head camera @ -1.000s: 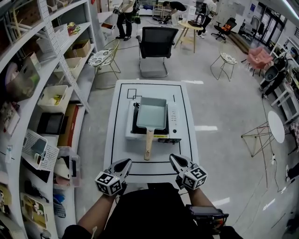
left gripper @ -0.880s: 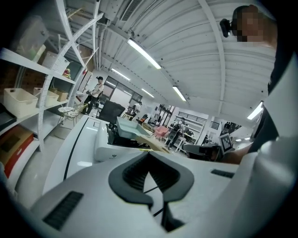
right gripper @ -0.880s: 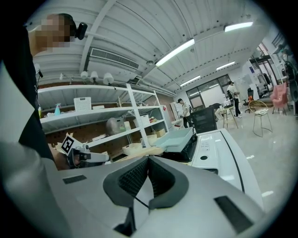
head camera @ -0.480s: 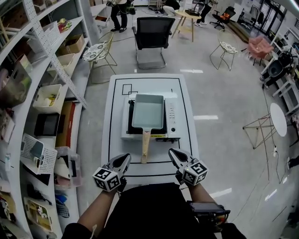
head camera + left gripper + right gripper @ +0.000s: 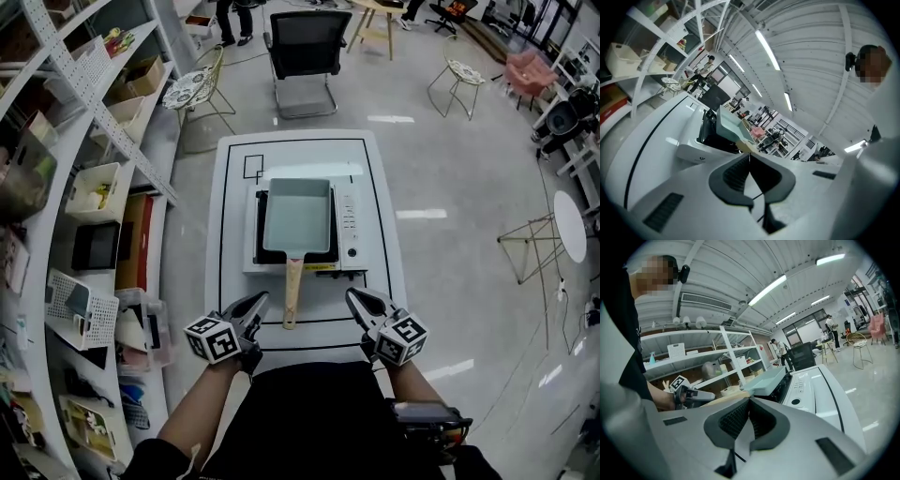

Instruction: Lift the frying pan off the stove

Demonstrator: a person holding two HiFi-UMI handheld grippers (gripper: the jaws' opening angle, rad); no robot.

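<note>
A pale green rectangular frying pan (image 5: 297,216) sits on a white portable stove (image 5: 349,227) in the middle of a white table (image 5: 234,225). Its wooden handle (image 5: 292,292) points toward me. My left gripper (image 5: 258,304) hovers just left of the handle's end, jaws shut and empty. My right gripper (image 5: 354,300) hovers to the right of the handle, also shut with nothing held. In the left gripper view the pan (image 5: 730,127) shows beyond the shut jaws. The right gripper view shows the pan (image 5: 766,378), the stove panel (image 5: 799,385) and the left gripper (image 5: 707,395).
Shelving (image 5: 84,178) with bins and boxes runs along the left of the table. A black chair (image 5: 303,47) stands past the table's far end, with other chairs and people farther back. A small round white table (image 5: 568,225) stands at right.
The view has shifted so table and pan sit slightly higher in frame. Both grippers have edged forward toward the handle's end, staying shut.
</note>
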